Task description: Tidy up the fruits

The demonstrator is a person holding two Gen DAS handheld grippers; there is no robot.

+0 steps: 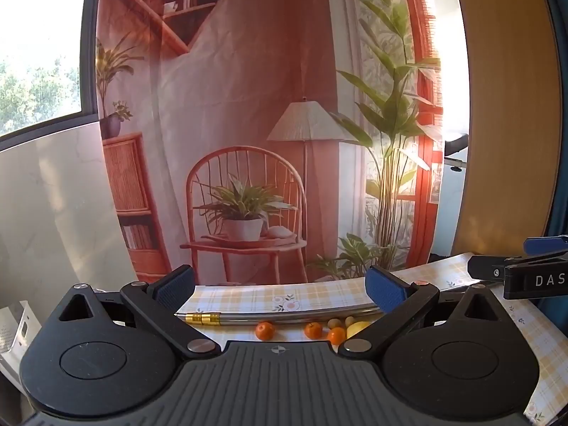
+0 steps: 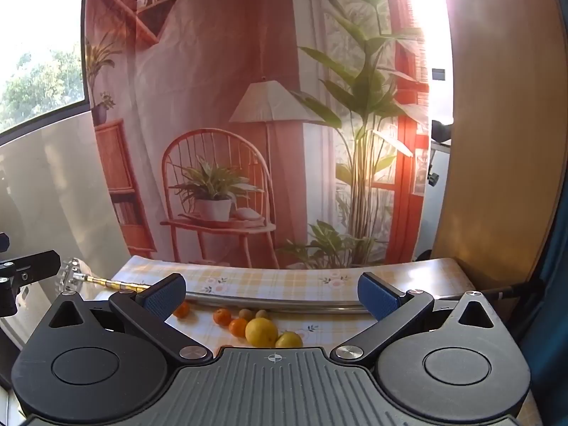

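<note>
Both grippers hang above the near edge of the table, level and pointed at the backdrop, so the step in hand looks like the first approach: nothing is gripped and no fruit seems sorted yet. The left gripper has its jaws spread wide with nothing between them, and the right gripper is the same, wide apart and empty. To do this well, I would tip a gripper down toward the fruit before closing in, since from this height the pads pass over everything; take the outlying pieces first, and come at each round fruit from above with the pads either side of its widest part, closing gently so it does not roll or squirt out. The metal rod lies across the cloth just behind the fruit, so a reach from the near side avoids knocking it. The fruit sits in a loose cluster on the yellow check cloth: a large lemon with a smaller yellow fruit just beside it, three small oranges strung out to the left, and two brownish kiwis close to the rod. No bowl or basket for them shows clearly; a white crate stands at the far left.
</note>
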